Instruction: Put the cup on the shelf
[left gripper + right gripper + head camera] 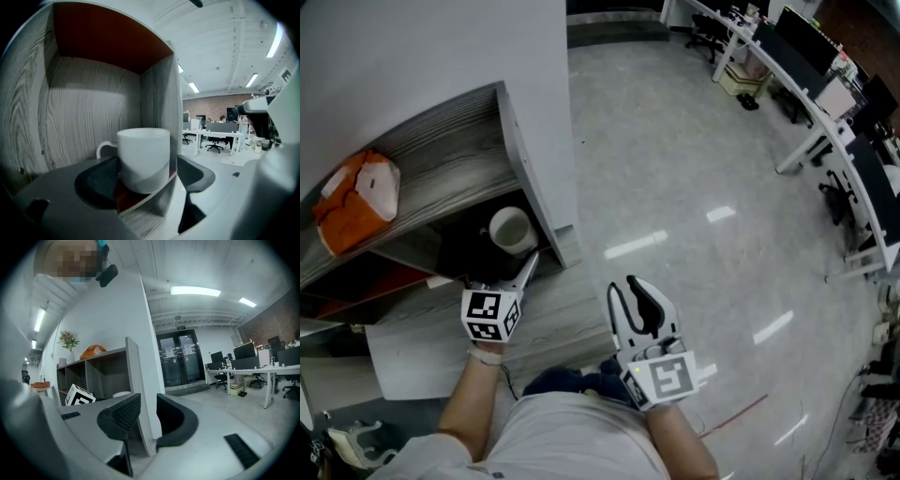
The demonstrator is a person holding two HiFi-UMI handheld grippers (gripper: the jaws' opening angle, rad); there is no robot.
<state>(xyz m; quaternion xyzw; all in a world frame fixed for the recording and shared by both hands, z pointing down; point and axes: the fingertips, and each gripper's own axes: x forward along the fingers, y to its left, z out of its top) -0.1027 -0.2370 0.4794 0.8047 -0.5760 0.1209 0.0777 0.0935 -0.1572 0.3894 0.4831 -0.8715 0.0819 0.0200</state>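
Observation:
A white mug stands upright in the end compartment of the grey wood-grain shelf. In the left gripper view the mug rests on the compartment's red-brown floor, its handle pointing left. My left gripper is open and level with it. Its left pad lies beside the mug, and its right pad is outside the shelf's side panel. My right gripper hangs over the floor right of the shelf. It is open by a narrow gap and holds nothing.
An orange and white bag lies on the shelf top. A vase of flowers stands further along. Office desks and chairs line the far right, across the polished floor. Glass doors are at the room's end.

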